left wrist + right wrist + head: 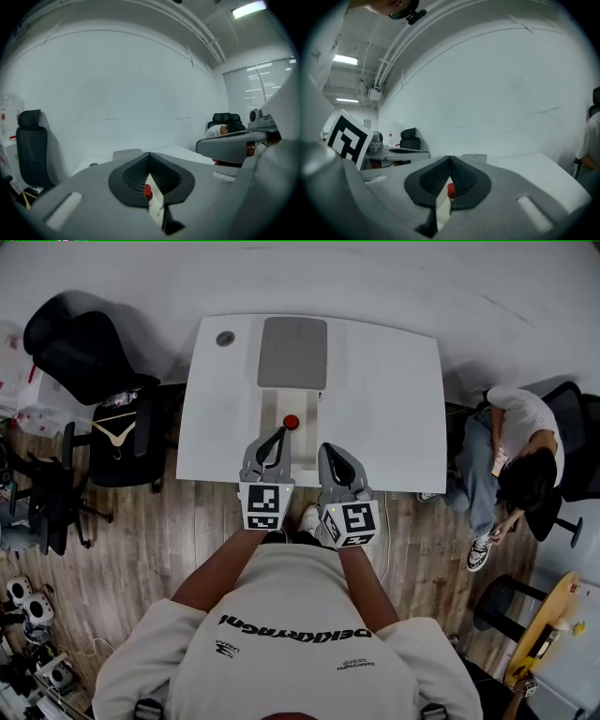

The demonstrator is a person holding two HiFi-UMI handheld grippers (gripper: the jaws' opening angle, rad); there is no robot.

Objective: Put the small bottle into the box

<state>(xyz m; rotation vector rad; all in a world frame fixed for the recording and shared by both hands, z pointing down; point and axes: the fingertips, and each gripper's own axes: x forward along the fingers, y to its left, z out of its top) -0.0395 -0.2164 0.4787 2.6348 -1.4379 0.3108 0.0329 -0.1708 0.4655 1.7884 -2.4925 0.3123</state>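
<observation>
1. The white box [268, 411] lies on the table [394, 399] straight ahead of your two grippers. Its grey flap [292, 352] is at the far end, away from you.
2. The small bottle [291, 422] with the red cap stands upright inside the outline of this box, just beyond the tips of your left gripper [279, 437]. I see nothing else in the box. From above I cannot tell how deep the bottle sits in it.
3. Your left gripper's jaws are closed together and hold nothing. In the left gripper view the red cap [147, 191] shows only through the narrow slit below the tips [150, 153], further ahead.
4. Your right gripper [326, 450] is just beside the left one, a little nearer to you. Its jaws also meet at the tips [450, 158] and are empty. The bottle [451, 190] is ahead of them and to their left.
5. For writing: each gripper's cube carries black-and-white square markers, with no words. The print on the back of your shirt [295, 632] is upside down in the head view, and I cannot read it with certainty.
</observation>
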